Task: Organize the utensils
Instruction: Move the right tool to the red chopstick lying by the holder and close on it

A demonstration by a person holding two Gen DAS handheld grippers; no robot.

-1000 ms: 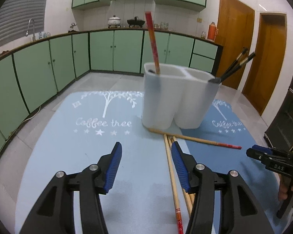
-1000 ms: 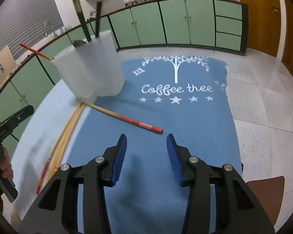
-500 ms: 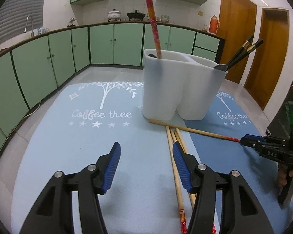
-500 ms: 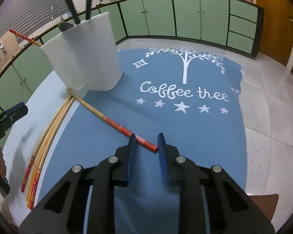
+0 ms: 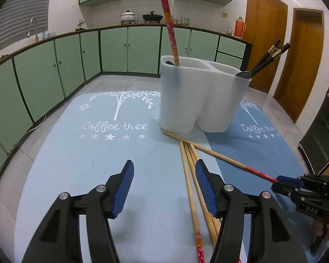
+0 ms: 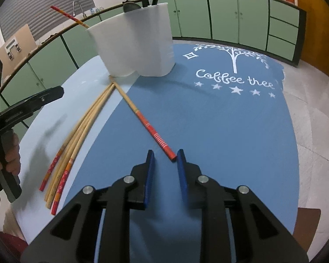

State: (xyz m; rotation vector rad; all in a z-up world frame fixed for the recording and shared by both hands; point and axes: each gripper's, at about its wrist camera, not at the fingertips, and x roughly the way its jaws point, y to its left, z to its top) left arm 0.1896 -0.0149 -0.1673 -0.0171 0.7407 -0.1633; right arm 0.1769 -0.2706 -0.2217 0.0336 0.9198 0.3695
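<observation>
A white two-compartment utensil holder (image 5: 199, 96) stands on the blue mats; it also shows in the right wrist view (image 6: 138, 48). It holds one red-ended chopstick (image 5: 170, 28) and black chopsticks (image 5: 267, 59). Several wooden chopsticks (image 5: 193, 186) lie in a bundle in front of it, also visible in the right wrist view (image 6: 76, 144). One separate chopstick (image 6: 142, 118) lies across the darker mat. My right gripper (image 6: 163, 156) is partly open, with that chopstick's red tip between its fingertips. My left gripper (image 5: 163, 173) is open and empty, just left of the bundle.
A light blue mat (image 5: 87, 164) and a darker blue mat (image 6: 230, 131) cover the round table. Green cabinets (image 5: 129, 48) ring the room. The table edge and tiled floor (image 6: 318, 109) lie to the right.
My right gripper has moved forward to the loose chopstick's red tip and narrowed around it. My left gripper has shifted slightly toward the holder and stayed open.
</observation>
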